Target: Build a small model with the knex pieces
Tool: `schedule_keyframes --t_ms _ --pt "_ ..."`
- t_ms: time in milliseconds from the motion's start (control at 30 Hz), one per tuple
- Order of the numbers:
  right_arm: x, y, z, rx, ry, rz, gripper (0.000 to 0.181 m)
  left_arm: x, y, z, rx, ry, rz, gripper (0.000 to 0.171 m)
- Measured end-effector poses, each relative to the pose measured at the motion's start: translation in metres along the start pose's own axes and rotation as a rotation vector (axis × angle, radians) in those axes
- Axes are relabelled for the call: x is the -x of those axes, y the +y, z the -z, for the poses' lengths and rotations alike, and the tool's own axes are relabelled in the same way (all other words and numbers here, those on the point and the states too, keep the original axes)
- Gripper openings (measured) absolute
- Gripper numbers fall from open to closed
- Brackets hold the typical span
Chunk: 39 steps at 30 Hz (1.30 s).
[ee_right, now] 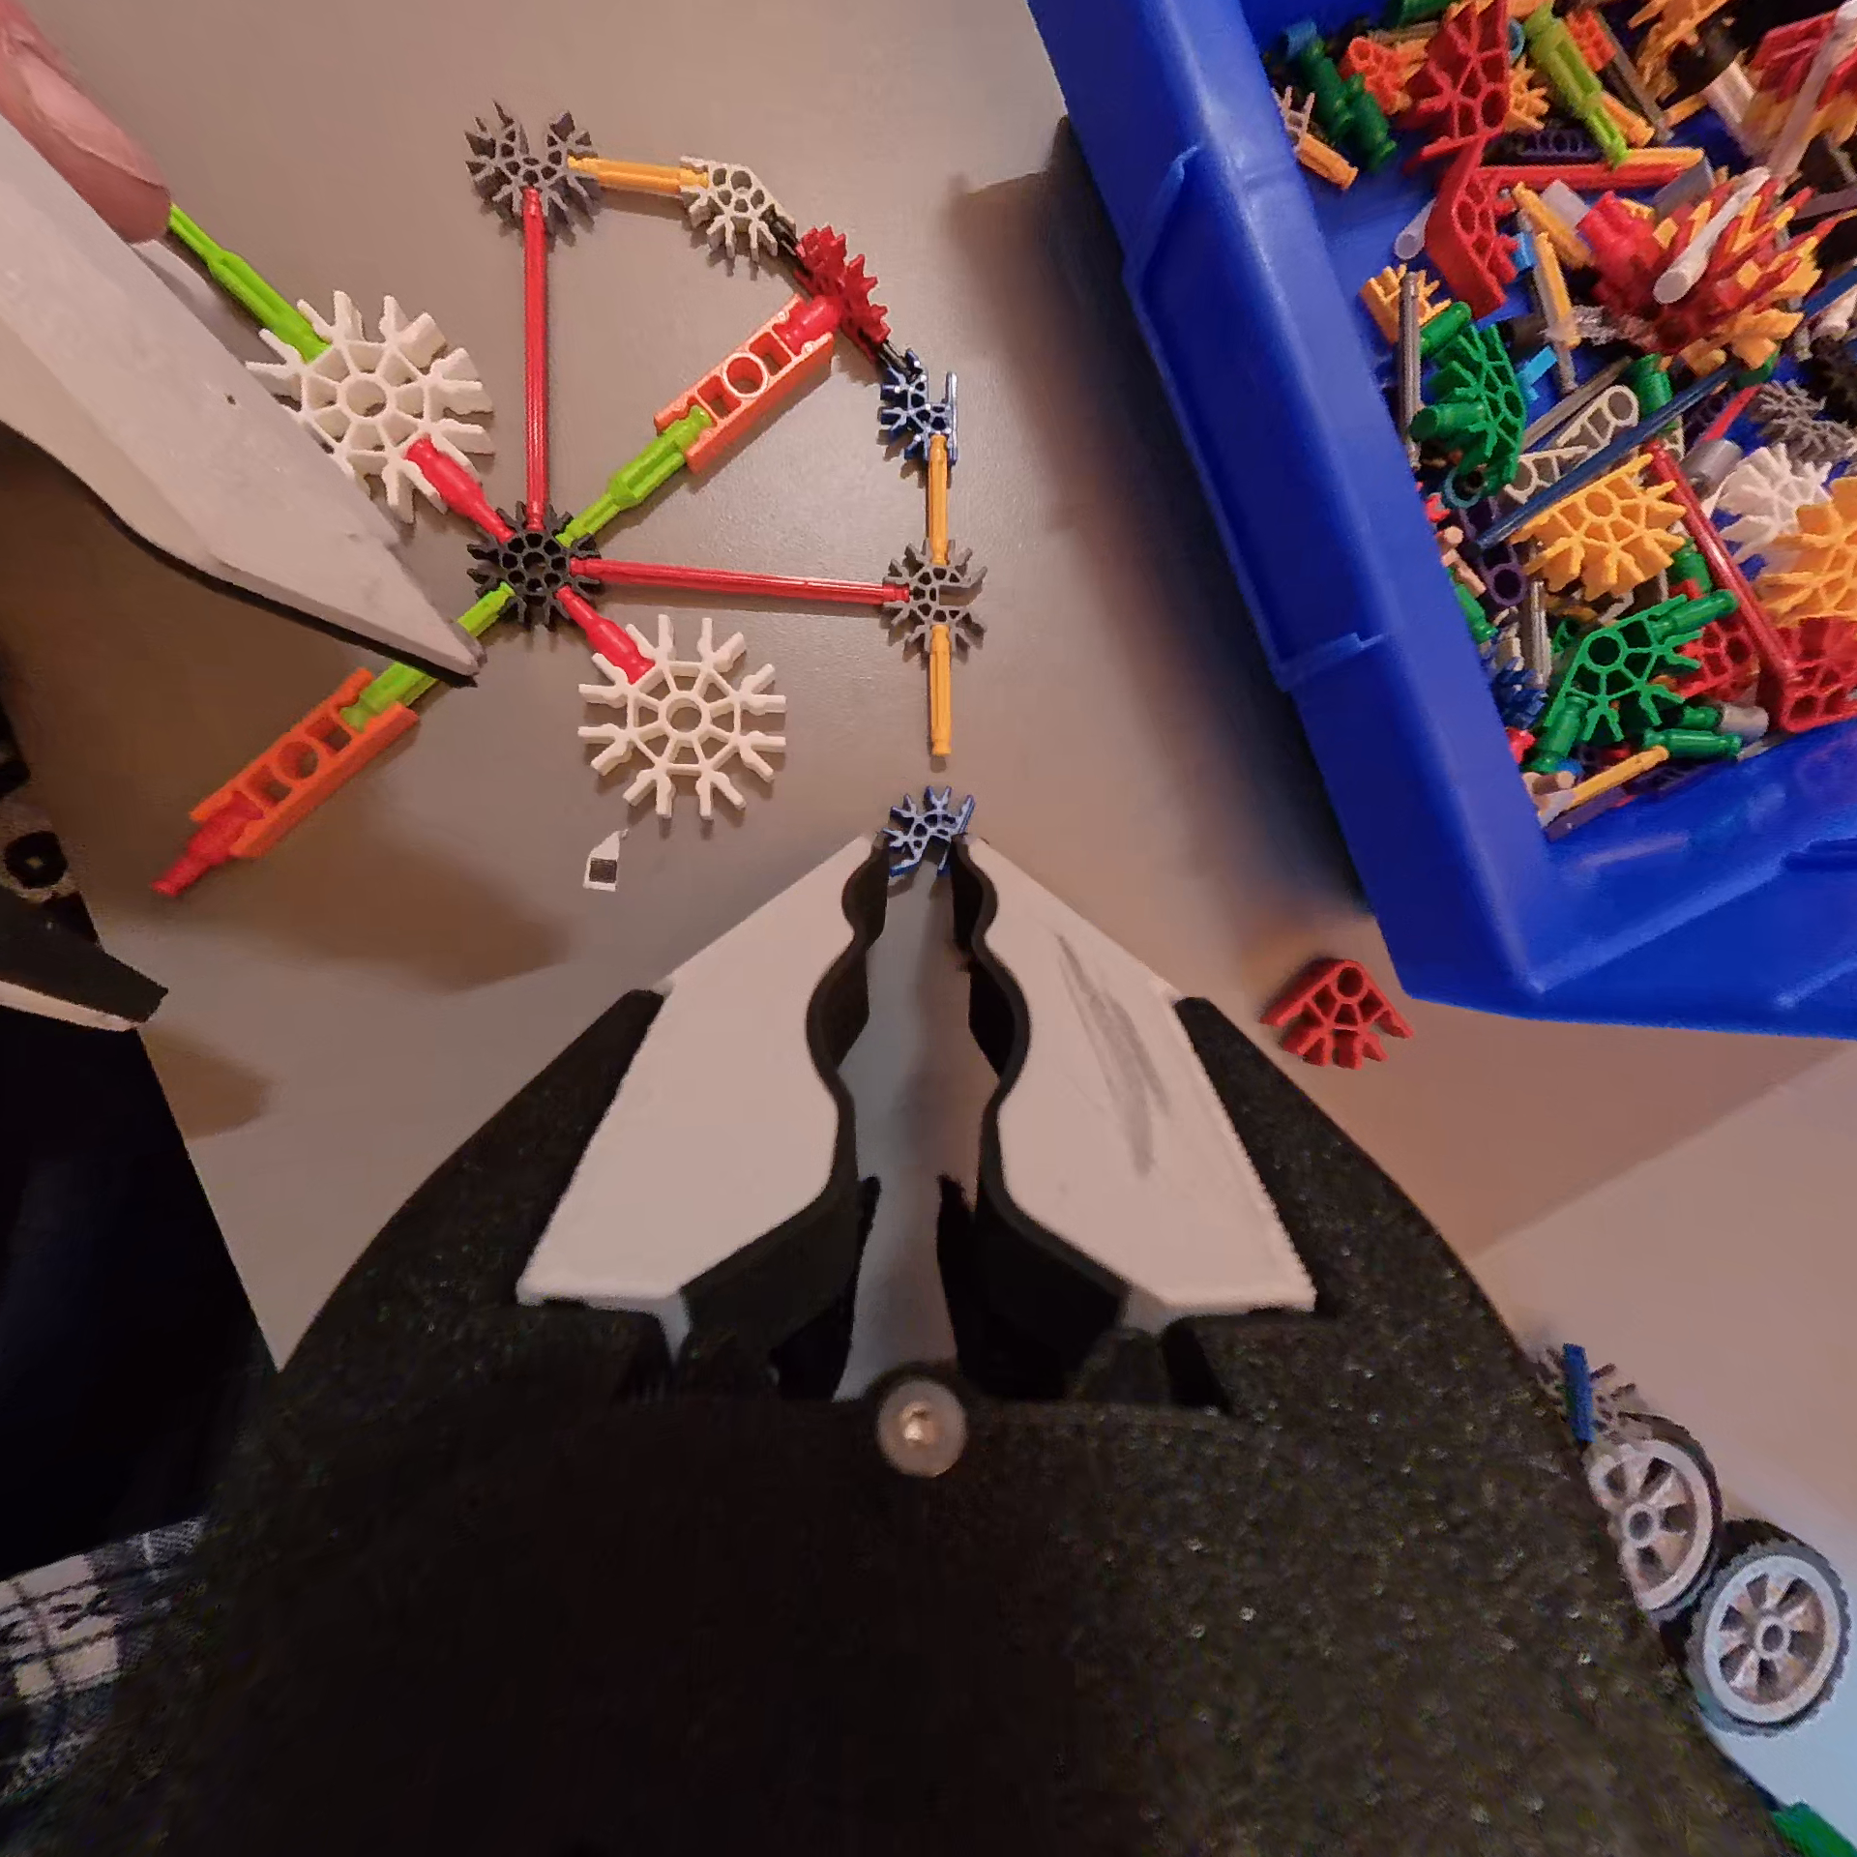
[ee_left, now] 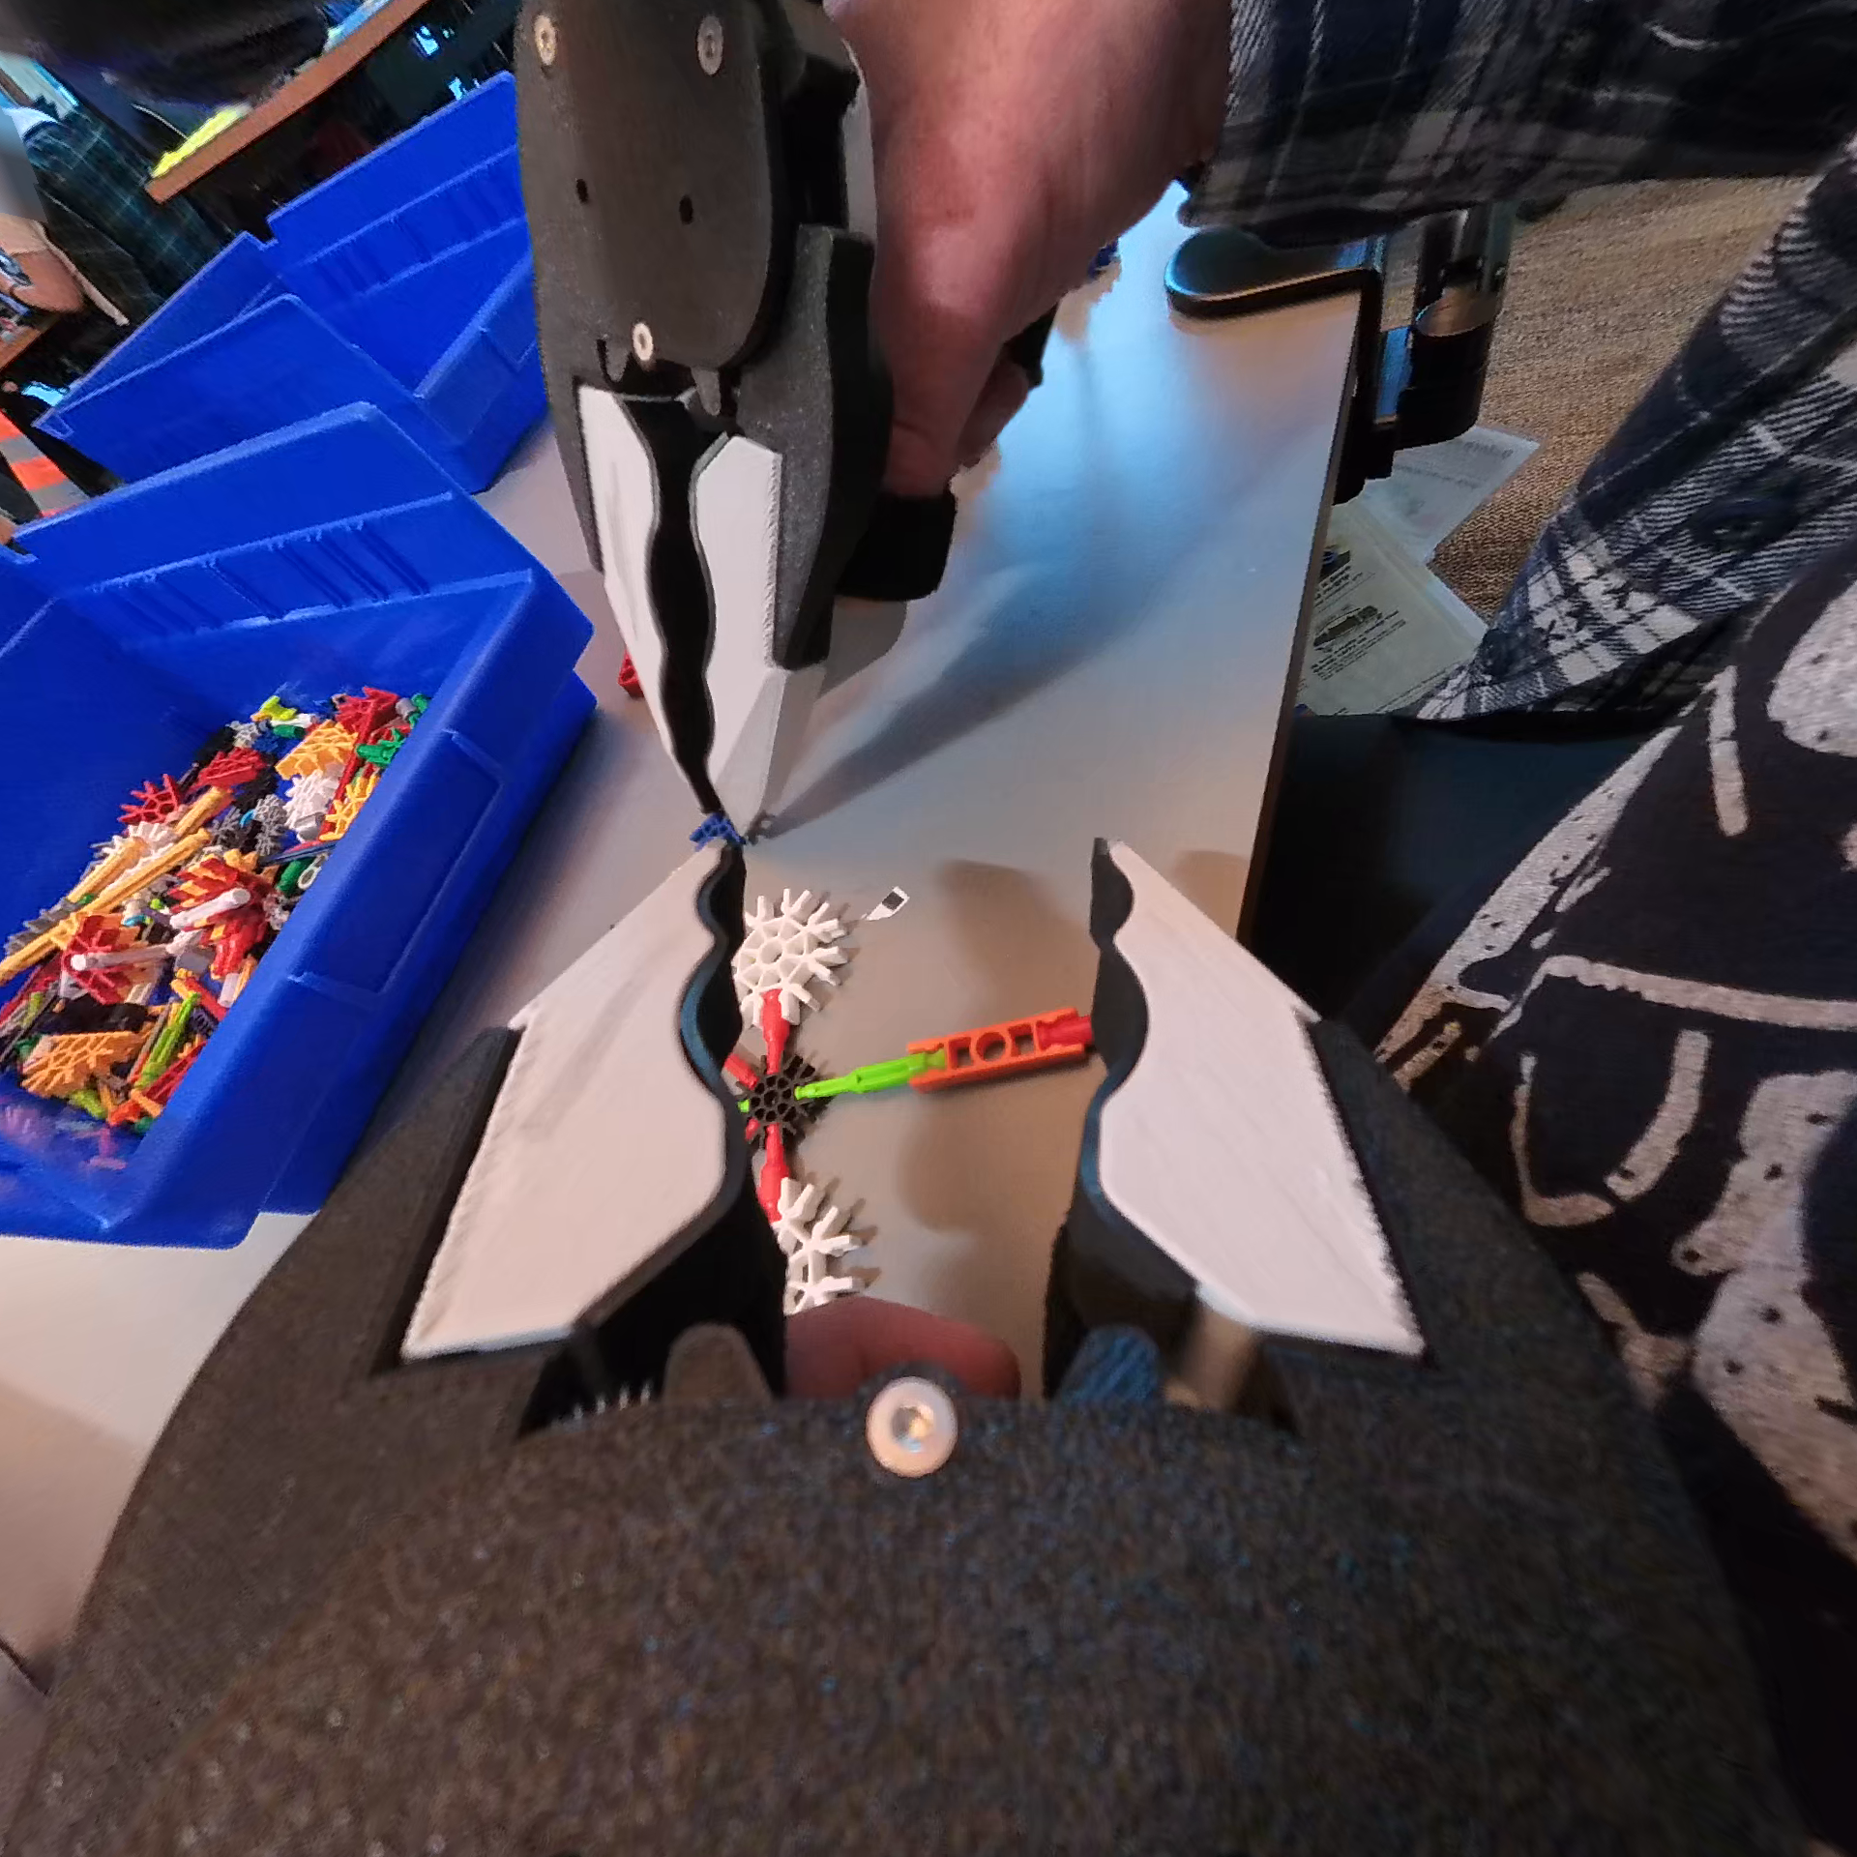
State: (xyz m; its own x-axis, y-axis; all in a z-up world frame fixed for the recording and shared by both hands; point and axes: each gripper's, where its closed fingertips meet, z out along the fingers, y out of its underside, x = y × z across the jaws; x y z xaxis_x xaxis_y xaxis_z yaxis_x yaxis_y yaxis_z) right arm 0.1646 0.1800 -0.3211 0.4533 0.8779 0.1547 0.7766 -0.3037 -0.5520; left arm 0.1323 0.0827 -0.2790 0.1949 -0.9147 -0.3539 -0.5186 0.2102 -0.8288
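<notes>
Left wrist view. Left gripper (ee_left: 919, 884): fingers spread wide apart, holding nothing, hovering over a flat rod-and-connector assembly (ee_left: 794, 1090) lying on the grey table (ee_left: 1125, 643). Between the fingers: black hub, red rods to two white snowflake connectors (ee_left: 789, 955), green rod to an orange connector (ee_left: 995, 1050). Right gripper (ee_left: 726, 804), farther off, points down in a person's hand (ee_left: 1005, 201); its tips pinch a small blue connector (ee_left: 715, 830) at the table surface. Blue bin (ee_left: 332, 965) to the left, filled with mixed coloured pieces; further blue bins behind it.

Right wrist view. Right gripper (ee_right: 922, 852): fingers drawn nearly together, clamped on the small blue connector (ee_right: 930, 826), which sits just beyond the free end of a yellow rod (ee_right: 940, 693) of the assembly (ee_right: 533, 565), apart from it. One finger of the left gripper (ee_right: 201, 452) overlies the assembly's green rod. Red connector (ee_right: 1336, 1010) loose on the table (ee_right: 1105, 703), beside the blue bin (ee_right: 1306, 502). Two grey-spoked wheels (ee_right: 1708, 1568) at lower right.
</notes>
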Motion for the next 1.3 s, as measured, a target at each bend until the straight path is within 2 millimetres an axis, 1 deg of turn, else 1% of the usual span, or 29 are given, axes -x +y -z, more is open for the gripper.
schedule_keyframes --t_ms 667,833,1300 --pt "-0.001 -0.009 0.002 0.004 -0.016 0.135 0.011 -0.004 -0.007 0.001 -0.022 0.012 -0.005 0.068" --pt "0.001 -0.015 0.0 0.004 -0.039 0.163 0.011 -0.005 -0.007 0.0 -0.018 0.014 -0.004 0.068" --pt "0.0 -0.007 -0.008 0.074 -0.078 0.199 0.011 -0.005 -0.008 0.0 -0.019 0.02 -0.002 0.069"
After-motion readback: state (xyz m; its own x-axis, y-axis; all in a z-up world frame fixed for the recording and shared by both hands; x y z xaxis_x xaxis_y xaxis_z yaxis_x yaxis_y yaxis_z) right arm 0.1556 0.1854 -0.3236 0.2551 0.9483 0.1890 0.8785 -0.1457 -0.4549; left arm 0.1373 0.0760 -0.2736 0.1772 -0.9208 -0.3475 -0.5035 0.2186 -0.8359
